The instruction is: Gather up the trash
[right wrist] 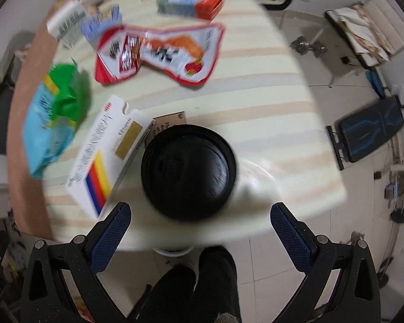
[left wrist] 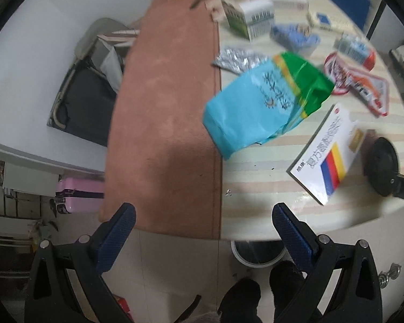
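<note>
Trash lies on a striped table [left wrist: 256, 177]. A blue-green bag [left wrist: 258, 102] lies ahead of my left gripper [left wrist: 203, 215], which is open and empty above the table's near edge. A white medicine box [left wrist: 328, 156] lies to its right. My right gripper [right wrist: 200, 212] is open and empty just above a cup with a black lid [right wrist: 188, 172]. In the right wrist view the medicine box [right wrist: 105, 156] is left of the cup, the blue-green bag [right wrist: 54, 115] further left, and a red-white snack wrapper [right wrist: 161, 53] beyond.
A brown cloth [left wrist: 169, 123] covers the table's left part. Several cartons, a foil blister pack [left wrist: 237, 60] and a blue wad [left wrist: 293, 36] lie further back. A white-rimmed bin [left wrist: 256, 253] stands on the floor under the table edge. A folded chair [left wrist: 89, 86] stands at left.
</note>
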`<state>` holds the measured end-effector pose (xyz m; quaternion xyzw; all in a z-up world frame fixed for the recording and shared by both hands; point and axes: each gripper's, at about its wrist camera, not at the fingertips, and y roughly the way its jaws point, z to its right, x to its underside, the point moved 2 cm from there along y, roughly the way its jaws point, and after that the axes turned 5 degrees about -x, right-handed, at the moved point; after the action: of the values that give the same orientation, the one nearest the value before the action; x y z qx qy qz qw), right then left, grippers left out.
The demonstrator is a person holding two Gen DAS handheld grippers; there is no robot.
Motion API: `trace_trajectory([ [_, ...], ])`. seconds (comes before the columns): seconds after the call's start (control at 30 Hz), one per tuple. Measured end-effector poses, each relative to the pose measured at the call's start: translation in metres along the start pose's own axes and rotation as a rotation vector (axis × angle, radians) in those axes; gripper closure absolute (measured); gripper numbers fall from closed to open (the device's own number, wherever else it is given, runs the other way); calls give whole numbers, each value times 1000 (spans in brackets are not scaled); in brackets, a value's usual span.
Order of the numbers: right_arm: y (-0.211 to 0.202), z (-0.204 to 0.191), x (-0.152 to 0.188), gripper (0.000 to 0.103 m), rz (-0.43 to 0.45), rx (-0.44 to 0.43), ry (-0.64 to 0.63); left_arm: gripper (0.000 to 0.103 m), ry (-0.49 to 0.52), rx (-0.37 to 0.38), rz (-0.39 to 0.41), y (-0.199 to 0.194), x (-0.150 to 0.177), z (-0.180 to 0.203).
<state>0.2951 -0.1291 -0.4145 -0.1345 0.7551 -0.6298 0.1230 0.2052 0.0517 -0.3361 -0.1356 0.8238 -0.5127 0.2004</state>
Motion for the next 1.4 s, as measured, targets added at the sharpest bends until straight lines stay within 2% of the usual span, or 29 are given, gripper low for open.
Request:
trace_trajectory([
  [0.13,40,-4,-9,0,-47,20,-46,0,33,19,-33,13,-9,21],
  [0.17,42,-7,-10,1,-31,36,-73,0,48,33,-35,15,-12,30],
  [0.2,43,-9,-9,8,-16,48,-103,0,67,47,-35,16,-14,38],
  [0.27,43,-2,-6,15,2,68,-138,0,124,83,-27,14,-20,57],
  [0.43,42,58,-4,16,-3,52,-53,0,319,171,-13,11,-35,122],
  [0.57,41,102,2,16,-13,50,-1,0,436,194,-51,23,-42,163],
  [0.6,44,110,4,16,-17,45,6,3,457,197,-64,27,-44,170],
  [0.67,40,124,11,16,-23,38,15,14,459,195,-70,30,-47,174],
  [0.7,36,130,16,16,-20,40,14,28,448,224,-70,29,-49,173],
  [0.73,38,136,19,16,-18,36,15,29,431,261,-83,29,-51,172],
  [0.9,30,149,16,16,-12,26,20,32,390,248,-53,26,-50,171],
  [0.93,26,147,10,16,-8,26,21,37,374,251,-40,23,-49,169],
  [0.97,24,137,7,16,-3,27,21,54,367,269,-28,15,-40,163],
  [1.0,22,136,8,16,5,28,21,66,360,282,-17,8,-37,163],
  [1.07,20,128,10,16,13,25,20,71,352,270,9,-4,-29,161],
  [1.17,15,120,17,16,27,28,18,69,319,229,17,0,-27,154],
  [1.23,7,105,24,16,37,36,11,67,293,249,-22,15,-28,143],
  [1.27,4,100,27,16,45,41,7,58,283,254,-25,20,-28,135],
  [1.3,2,101,29,16,49,40,10,42,279,264,-21,23,-29,129],
  [1.4,1,100,34,16,37,1,43,22,289,311,-45,33,-32,125],
])
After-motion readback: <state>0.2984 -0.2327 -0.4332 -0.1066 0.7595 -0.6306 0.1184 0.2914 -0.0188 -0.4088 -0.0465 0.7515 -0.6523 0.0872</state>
